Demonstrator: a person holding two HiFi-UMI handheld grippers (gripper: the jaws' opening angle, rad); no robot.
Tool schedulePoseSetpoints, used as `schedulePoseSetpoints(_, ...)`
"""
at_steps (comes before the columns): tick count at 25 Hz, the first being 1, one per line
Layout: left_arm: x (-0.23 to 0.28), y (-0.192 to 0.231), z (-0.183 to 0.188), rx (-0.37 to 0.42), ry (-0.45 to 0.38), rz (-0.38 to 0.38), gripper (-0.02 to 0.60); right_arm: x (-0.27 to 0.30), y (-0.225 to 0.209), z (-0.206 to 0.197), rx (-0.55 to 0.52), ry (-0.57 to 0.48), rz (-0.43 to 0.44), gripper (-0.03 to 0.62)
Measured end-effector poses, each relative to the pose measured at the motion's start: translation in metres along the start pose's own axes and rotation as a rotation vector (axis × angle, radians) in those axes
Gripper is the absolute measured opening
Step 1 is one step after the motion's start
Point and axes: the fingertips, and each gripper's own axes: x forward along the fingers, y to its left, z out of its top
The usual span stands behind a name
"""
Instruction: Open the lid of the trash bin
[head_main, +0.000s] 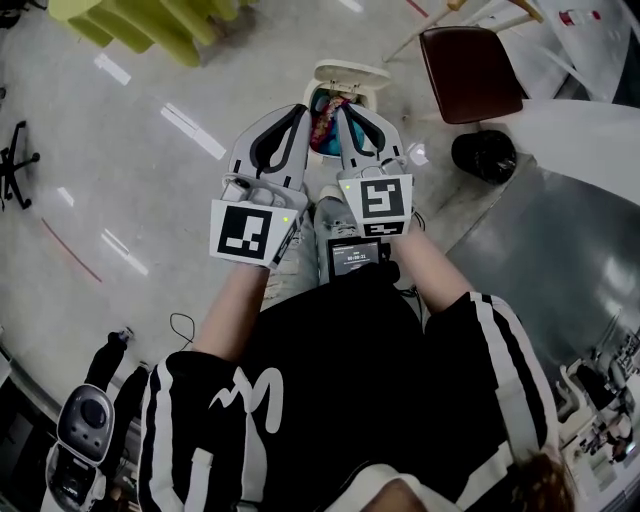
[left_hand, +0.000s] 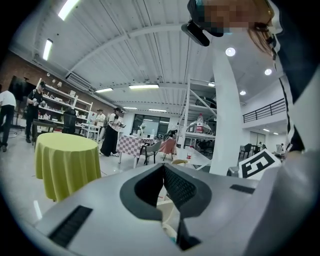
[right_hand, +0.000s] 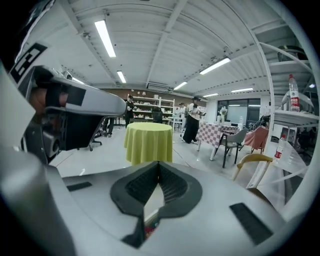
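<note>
You hold both grippers side by side in front of your body, forearms bare and extended forward and down, with the marker cubes facing up toward your head. The left gripper (head_main: 300, 112) and the right gripper (head_main: 343, 112) point at the floor and converge slightly, so their tips lie near each other over the trash bin (head_main: 322, 128).

In the left gripper view, the left gripper (left_hand: 163, 166) has its ribbed pads meeting at the tips, with nothing held between them. In the right gripper view, the right gripper (right_hand: 159, 163) is likewise closed tip to tip and holds nothing.

Each marker cube carries a black-and-white square pattern. A small screen (head_main: 354, 256) at your chest shows digits too small to read.

The trash bin is a small cream-white container standing on the pale floor just ahead of your feet. Its lid (head_main: 347, 73) stands raised at the far side, and the opening shows red and teal wrappers. A black bag (head_main: 484, 155) lies to its right, and a brown chair (head_main: 469, 70) stands beyond that
</note>
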Motion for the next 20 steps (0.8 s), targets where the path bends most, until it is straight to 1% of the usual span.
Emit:
schedulePoseSetpoints(6,0.002,-0.003,0.011,0.007,-0.009,-0.011,0.011,-0.007,-0.009,0.014,-0.007,-0.022,-0.018,0.009)
schedulePoseSetpoints(10,0.001,-0.004,0.015,0.027,-0.006,-0.012,0.011,-0.013,-0.012,0.025,-0.008,-0.047,-0.026,0.011)
schedulePoseSetpoints(20,-0.004,-0.006,0.041,0.031,-0.03,-0.033,0.011,-0.029,-0.013,0.069,-0.01,-0.122,-0.025,0.011)
